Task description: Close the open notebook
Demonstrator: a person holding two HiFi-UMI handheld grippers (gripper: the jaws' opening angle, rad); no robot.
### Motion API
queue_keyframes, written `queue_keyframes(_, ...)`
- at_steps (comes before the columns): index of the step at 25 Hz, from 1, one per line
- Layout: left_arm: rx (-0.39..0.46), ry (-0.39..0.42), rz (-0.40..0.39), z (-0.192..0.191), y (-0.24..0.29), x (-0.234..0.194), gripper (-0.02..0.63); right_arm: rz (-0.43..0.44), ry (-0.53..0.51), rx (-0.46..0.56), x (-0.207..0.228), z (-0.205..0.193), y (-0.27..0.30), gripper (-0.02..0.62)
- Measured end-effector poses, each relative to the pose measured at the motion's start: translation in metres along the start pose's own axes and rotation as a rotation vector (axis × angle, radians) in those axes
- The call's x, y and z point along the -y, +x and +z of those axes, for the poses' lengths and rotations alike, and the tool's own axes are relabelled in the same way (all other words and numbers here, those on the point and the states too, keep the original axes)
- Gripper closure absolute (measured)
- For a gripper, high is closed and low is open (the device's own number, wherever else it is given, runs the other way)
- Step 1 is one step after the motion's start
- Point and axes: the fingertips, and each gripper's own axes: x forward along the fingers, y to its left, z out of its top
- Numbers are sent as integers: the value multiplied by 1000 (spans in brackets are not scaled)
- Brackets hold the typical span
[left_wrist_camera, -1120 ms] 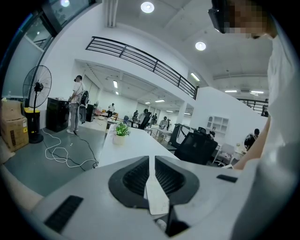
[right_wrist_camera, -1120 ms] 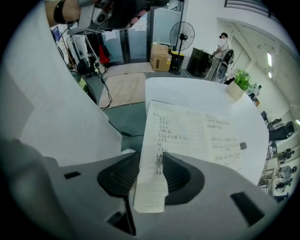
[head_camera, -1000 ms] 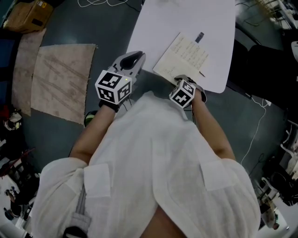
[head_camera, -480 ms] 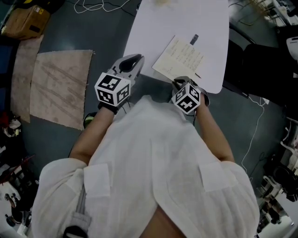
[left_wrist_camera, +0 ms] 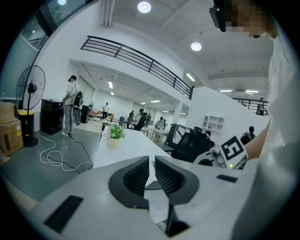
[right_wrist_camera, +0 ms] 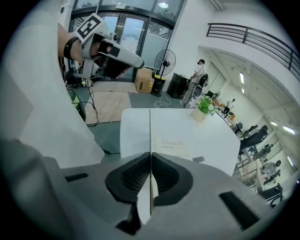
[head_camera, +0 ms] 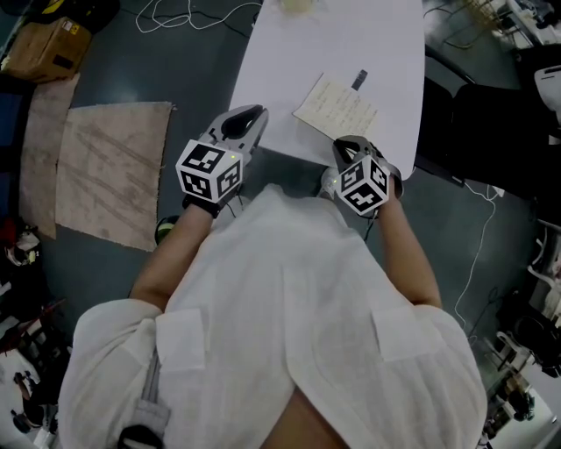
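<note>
The open notebook [head_camera: 337, 107] lies near the front edge of the white table [head_camera: 351, 35], its handwritten page facing up. My right gripper [head_camera: 349, 149] is at the notebook's near edge. In the right gripper view its jaws [right_wrist_camera: 151, 161] are closing, and the pads press on a thin leaf of the notebook [right_wrist_camera: 150, 131] that stands edge-on above the written page [right_wrist_camera: 176, 143]. My left gripper [head_camera: 241, 123] hovers off the table's left front corner. Its jaws [left_wrist_camera: 151, 164] are shut with nothing between them.
A small dark object [head_camera: 359, 80] lies just beyond the notebook. A potted plant [right_wrist_camera: 204, 107] stands farther along the table. Brown mats [head_camera: 110, 171] and cables [head_camera: 184, 13] lie on the floor to the left. A black chair [head_camera: 473, 114] is to the right.
My right gripper has shut on the notebook's near leaf and risen, drawing back toward the person. The notebook now shows narrower. My left gripper has stayed put.
</note>
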Motion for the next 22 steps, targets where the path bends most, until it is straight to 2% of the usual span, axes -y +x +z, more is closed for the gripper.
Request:
queue_keyframes(12, 2, -14, 34, 7, 14, -11, 572, -68, 22, 26, 51, 0, 0, 579)
queue_keyframes(22, 21, -43, 102, 22, 38, -17, 572, -45, 14, 12, 103, -13, 14, 569)
